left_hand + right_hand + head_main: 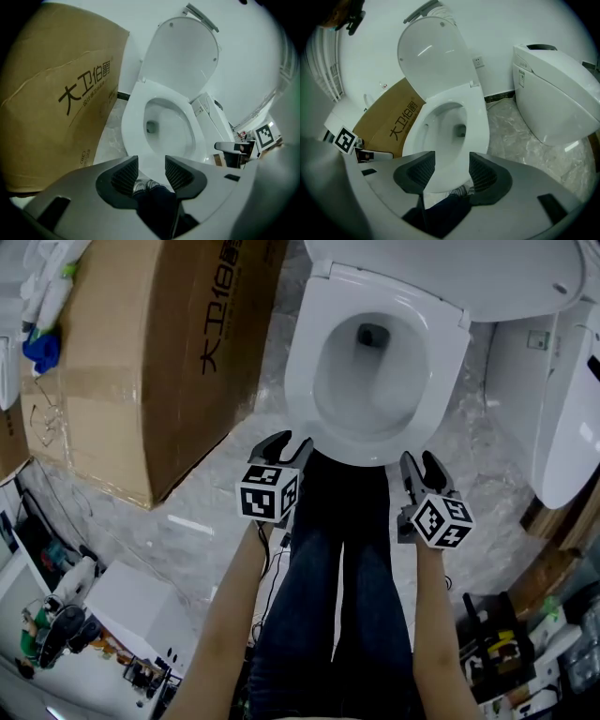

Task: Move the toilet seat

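Note:
A white toilet stands in front of me with its seat [302, 367] lying flat on the bowl and its lid [450, 273] raised against the back. In the head view both grippers hang just short of the seat's front rim. My left gripper [281, 448] is at the rim's left front and my right gripper [422, 468] at its right front. Each stands open with nothing pressed between its pads. The left gripper view looks past the left gripper [151, 171] at the seat [130, 126] and lid [183, 56]. The right gripper view shows the right gripper [452, 169], seat [477, 119] and lid [433, 58].
A large cardboard box [150, 352] stands close on the toilet's left. A second white toilet [562, 409] stands on the right. The floor is grey marble [187, 521]. Clutter lies at the lower left [66, 615] and lower right [506, 643]. The person's legs [337, 596] are below.

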Available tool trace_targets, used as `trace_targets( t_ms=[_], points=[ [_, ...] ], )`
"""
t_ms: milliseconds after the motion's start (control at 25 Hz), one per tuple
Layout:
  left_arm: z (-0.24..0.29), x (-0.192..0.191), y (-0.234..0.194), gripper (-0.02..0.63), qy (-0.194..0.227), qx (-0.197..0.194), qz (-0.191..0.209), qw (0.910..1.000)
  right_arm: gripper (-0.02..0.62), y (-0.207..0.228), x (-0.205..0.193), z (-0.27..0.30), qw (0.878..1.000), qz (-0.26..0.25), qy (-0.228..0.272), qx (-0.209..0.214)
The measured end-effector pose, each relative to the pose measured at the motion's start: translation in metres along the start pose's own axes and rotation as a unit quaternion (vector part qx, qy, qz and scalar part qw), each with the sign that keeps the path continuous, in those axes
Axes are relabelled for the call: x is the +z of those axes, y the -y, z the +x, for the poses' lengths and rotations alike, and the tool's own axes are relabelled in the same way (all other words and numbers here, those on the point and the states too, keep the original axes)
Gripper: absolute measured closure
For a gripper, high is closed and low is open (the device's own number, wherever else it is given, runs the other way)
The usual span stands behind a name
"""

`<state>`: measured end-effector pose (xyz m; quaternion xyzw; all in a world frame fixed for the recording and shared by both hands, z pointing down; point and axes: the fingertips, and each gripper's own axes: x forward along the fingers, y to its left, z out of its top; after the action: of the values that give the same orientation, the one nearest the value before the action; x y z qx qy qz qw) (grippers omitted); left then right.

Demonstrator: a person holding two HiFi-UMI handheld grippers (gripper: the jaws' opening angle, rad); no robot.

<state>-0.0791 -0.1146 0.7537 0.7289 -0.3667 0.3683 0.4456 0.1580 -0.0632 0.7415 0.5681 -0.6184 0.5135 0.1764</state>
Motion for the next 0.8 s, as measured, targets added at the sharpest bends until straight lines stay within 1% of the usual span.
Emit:
trace_targets(
  t_ms=[160,240,320,440,680,800],
  points=[
    [0.017,-0.005,-0.010,0.413,-0.002,-0.003,-0.011,0.9999,0.351,0.008,-0.010,0.020,1.000,0.014,-0.009,0.005],
    [0.022,-0.009,-0.009,0.411,-0.006,-0.007,-0.011,0.9999,0.322,0.012,-0.015,0.024,1.000,0.016,-0.015,0.007],
    [0.027,-0.014,-0.009,0.410,-0.012,-0.012,-0.005,0.9998,0.309,0.015,-0.021,0.028,1.000,0.016,-0.021,0.007],
    [0.032,-0.022,-0.012,0.396,-0.020,-0.018,-0.001,0.9997,0.302,0.017,-0.029,0.034,0.999,0.021,-0.025,0.003],
    [0.038,-0.029,-0.014,0.380,-0.020,-0.027,-0.017,0.9993,0.296,0.024,-0.031,0.037,1.000,0.013,-0.017,-0.022],
    [0.044,-0.033,-0.011,0.380,-0.020,-0.033,-0.028,0.9988,0.295,0.030,-0.037,0.037,0.999,0.036,-0.014,-0.025]
  ],
)
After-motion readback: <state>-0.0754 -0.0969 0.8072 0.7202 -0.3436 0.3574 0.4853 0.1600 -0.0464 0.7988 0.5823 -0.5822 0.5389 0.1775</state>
